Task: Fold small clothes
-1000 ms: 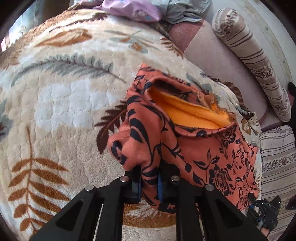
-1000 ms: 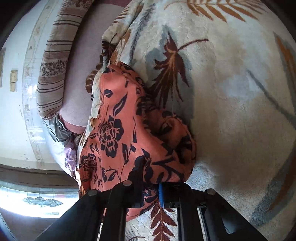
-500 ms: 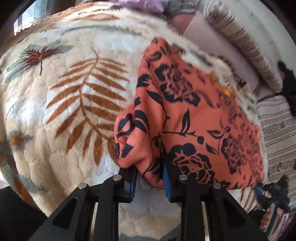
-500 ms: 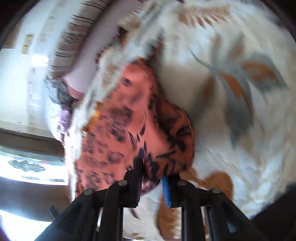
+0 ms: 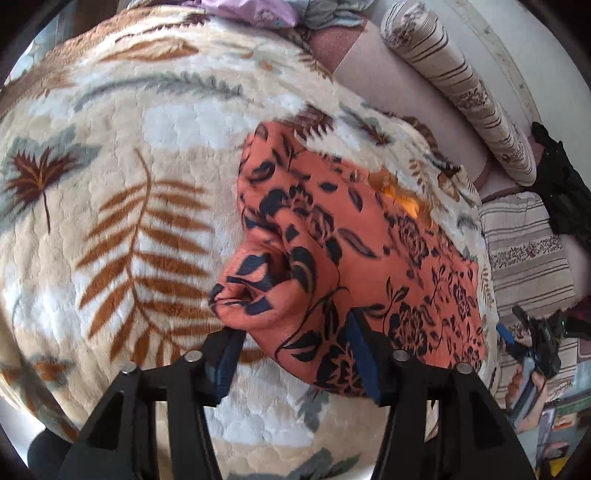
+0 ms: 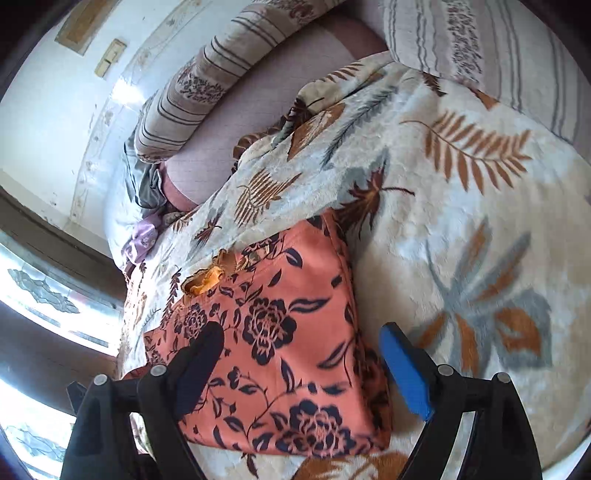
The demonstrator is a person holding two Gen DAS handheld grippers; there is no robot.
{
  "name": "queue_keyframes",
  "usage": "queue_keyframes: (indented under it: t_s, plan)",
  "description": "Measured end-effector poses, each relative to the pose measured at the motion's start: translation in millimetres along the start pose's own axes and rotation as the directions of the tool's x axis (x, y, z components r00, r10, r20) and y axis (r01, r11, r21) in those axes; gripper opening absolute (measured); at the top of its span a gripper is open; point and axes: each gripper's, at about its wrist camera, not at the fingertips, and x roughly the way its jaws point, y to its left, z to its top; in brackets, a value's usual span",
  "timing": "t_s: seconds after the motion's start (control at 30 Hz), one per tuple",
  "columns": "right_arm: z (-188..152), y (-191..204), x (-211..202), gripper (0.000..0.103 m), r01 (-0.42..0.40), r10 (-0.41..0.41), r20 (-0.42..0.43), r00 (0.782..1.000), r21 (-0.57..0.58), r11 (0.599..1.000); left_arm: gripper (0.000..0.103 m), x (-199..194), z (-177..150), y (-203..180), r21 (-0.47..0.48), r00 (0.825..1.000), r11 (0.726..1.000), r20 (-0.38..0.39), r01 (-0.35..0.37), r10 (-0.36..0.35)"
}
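A small orange garment with dark floral print (image 5: 369, 266) lies folded on a cream blanket with leaf patterns (image 5: 122, 206). One bunched corner (image 5: 255, 291) sticks up on its near left side. My left gripper (image 5: 295, 349) hovers at that corner with its jaws opening; the cloth sits between the pads, which no longer pinch it. In the right wrist view the same garment (image 6: 280, 332) lies flat, with a bit of orange lining showing at its far edge. My right gripper (image 6: 303, 354) stands above it with its jaws opening wide and nothing gripped.
A striped bolster (image 5: 458, 88) and a striped cushion (image 5: 528, 254) lie beyond the blanket. Lilac and grey clothes (image 5: 258, 14) are piled at the far edge. A person's hand (image 5: 532, 395) shows at the right rim. A window (image 6: 44, 302) is on the left.
Both grippers were shut on the garment's folded edge and have let it go, jaws spreading. The garment now lies flat. The right gripper has lifted and rolled.
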Motion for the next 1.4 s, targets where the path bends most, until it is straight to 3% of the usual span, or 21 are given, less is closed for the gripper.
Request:
queue_keyframes:
  t_s: [0.07,0.13,0.27,0.33,0.47,0.53,0.63,0.83,0.87,0.93,0.97,1.0,1.03,1.07,1.1,1.13,1.4]
  plan:
    - [12,3,17,0.088,0.013,-0.013,-0.006,1.0,0.001,1.0,0.06,-3,-23,15,-0.022,0.999,0.999,-0.009,-0.045,0.045]
    - [15,1,29,0.088,0.008,-0.008,-0.007,1.0,0.019,1.0,0.06,-10,-41,33,-0.043,0.991,0.99,-0.004,-0.135,0.135]
    - [13,-5,46,0.088,0.004,-0.003,-0.018,1.0,0.053,0.999,0.058,-40,-42,54,-0.13,0.965,0.96,0.054,-0.25,0.258]
    - [12,-10,48,0.088,-0.002,0.004,-0.027,1.0,0.071,0.997,0.058,-56,-27,46,-0.109,0.964,0.97,0.133,-0.218,0.231]
    - [24,-11,44,0.088,-0.009,0.01,-0.012,1.0,0.049,0.999,0.059,-47,21,8,0.085,0.967,0.986,0.222,-0.147,0.125]
    - [33,-7,46,0.088,-0.011,0.011,-0.019,1.0,0.012,1.0,0.059,-22,48,-7,0.161,0.975,0.979,0.201,-0.124,0.091]
    - [43,-3,58,0.086,0.019,-0.022,-0.055,0.998,-0.046,0.999,0.058,24,85,-14,0.149,0.98,0.975,0.133,-0.164,0.145]
    - [56,-7,92,0.077,0.078,-0.087,-0.105,0.991,-0.082,0.994,0.058,52,96,-16,0.155,0.977,0.968,0.111,-0.199,0.183]
    - [57,-7,98,0.075,0.083,-0.093,-0.117,0.989,-0.087,0.993,0.058,53,97,-17,0.153,0.976,0.967,0.11,-0.202,0.187]
    - [56,-6,108,0.056,0.087,-0.1,-0.136,0.986,-0.101,0.991,0.058,54,101,-18,0.153,0.977,0.969,0.112,-0.196,0.18]
    - [56,-4,111,0.05,0.091,-0.106,-0.137,0.985,-0.111,0.99,0.054,55,103,-20,0.157,0.976,0.967,0.118,-0.201,0.184]
    - [55,-2,113,0.037,0.105,-0.122,-0.135,0.983,-0.128,0.986,0.047,56,105,-22,0.166,0.975,0.964,0.119,-0.208,0.19]
    - [53,1,115,0.035,0.137,-0.156,-0.132,0.979,-0.146,0.98,0.044,57,106,-24,0.175,0.973,0.96,0.115,-0.22,0.202]
    - [53,3,117,0.032,0.151,-0.172,-0.132,0.976,-0.158,0.976,0.033,58,107,-25,0.18,0.97,0.956,0.113,-0.231,0.214]
    - [52,4,118,0.017,0.157,-0.181,-0.139,0.974,-0.17,0.973,0.012,60,108,-25,0.182,0.97,0.955,0.109,-0.235,0.218]
    - [52,6,118,0.012,0.185,-0.212,-0.133,0.968,-0.188,0.965,0.009,61,109,-24,0.178,0.972,0.957,0.103,-0.229,0.213]
    - [53,46,83,0.006,0.29,-0.296,0.033,0.955,-0.326,0.9,0.005,27,105,-41,0.211,0.948,0.941,0.237,-0.264,0.212]
